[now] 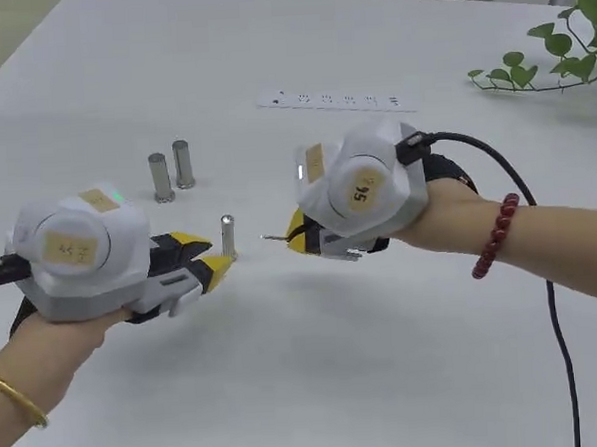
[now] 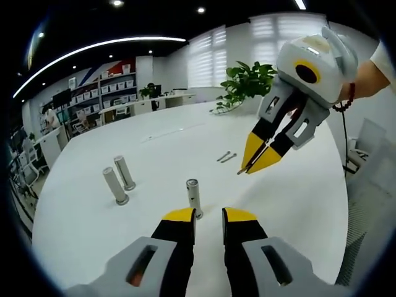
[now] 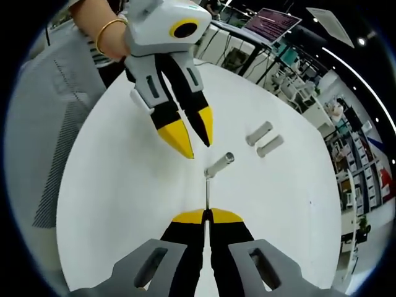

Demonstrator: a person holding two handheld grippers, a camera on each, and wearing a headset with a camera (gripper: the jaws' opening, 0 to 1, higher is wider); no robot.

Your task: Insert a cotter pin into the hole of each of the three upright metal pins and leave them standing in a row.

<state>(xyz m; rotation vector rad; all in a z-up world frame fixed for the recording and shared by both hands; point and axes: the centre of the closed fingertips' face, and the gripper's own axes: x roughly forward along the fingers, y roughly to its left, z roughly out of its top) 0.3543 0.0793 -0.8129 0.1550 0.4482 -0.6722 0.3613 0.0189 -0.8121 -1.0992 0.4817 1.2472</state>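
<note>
A short grey metal pin [image 1: 228, 235] stands upright just ahead of the left gripper [image 1: 217, 265]; two matching pins [image 1: 160, 178] stand together farther off. A thin silver cotter pin [image 1: 273, 237] juts from the right gripper's [image 1: 295, 234] pinching jaws.

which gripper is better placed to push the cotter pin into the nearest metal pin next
Right. The right gripper is shut on a cotter pin whose tip points at the nearest metal pin. The left gripper is open, holds nothing, and sits close to that pin, so it could likely steady it.
</note>
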